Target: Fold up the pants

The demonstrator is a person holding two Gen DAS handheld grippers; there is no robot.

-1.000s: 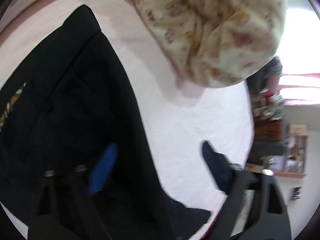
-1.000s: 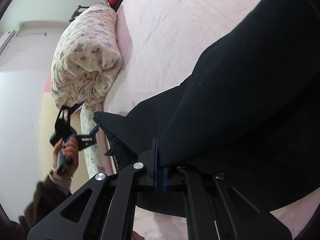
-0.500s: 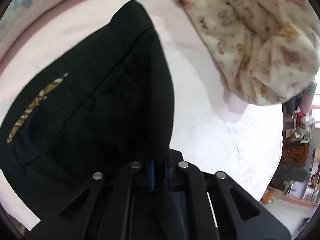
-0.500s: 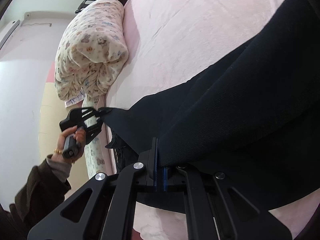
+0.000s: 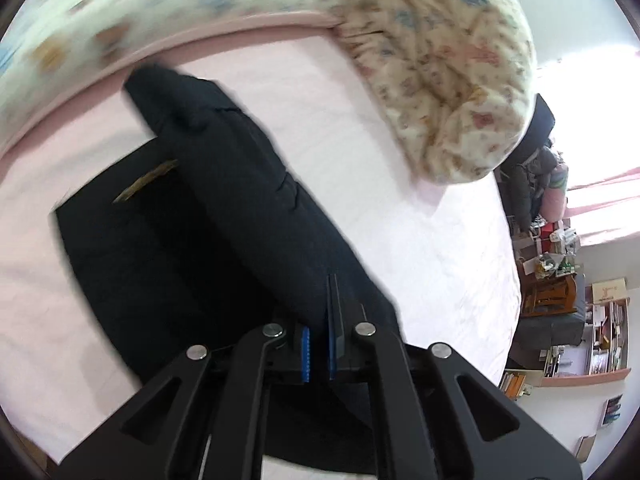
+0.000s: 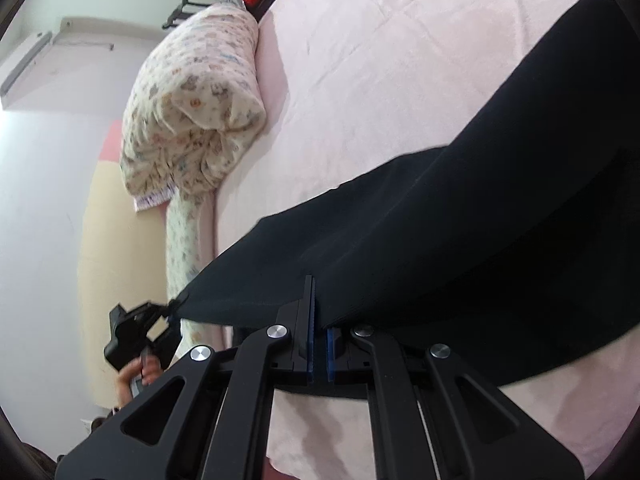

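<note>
Black cloth is pinched tight between the blue pads of our left gripper (image 5: 319, 320), whose jaws are closed on one edge of the pants (image 5: 248, 208); a second ago those jaws stood wide apart above the fabric, half a second ago they had come together on it, and now the held edge is raised and stretched away ahead of the fingers in a thick ridge. Our right gripper (image 6: 318, 320) has kept its jaws shut on another edge of the same pants (image 6: 460, 240) through the whole second. From the right wrist camera we see the left gripper (image 6: 136, 332) low at the left, with the cloth drawn into a taut line between the two, where before it hung slack beside that tool. We judge this to mean both ends are secured and the lifted layer is ready to be carried over the part lying flat. Just beyond the left fingers, to their left, that lower layer rests on the pink bedsheet (image 5: 420, 240) with a patterned lining strip (image 5: 146, 178) showing. Farther ahead, past the sheet, lies the rolled floral quilt (image 5: 440, 68), well apart from the pants.
</note>
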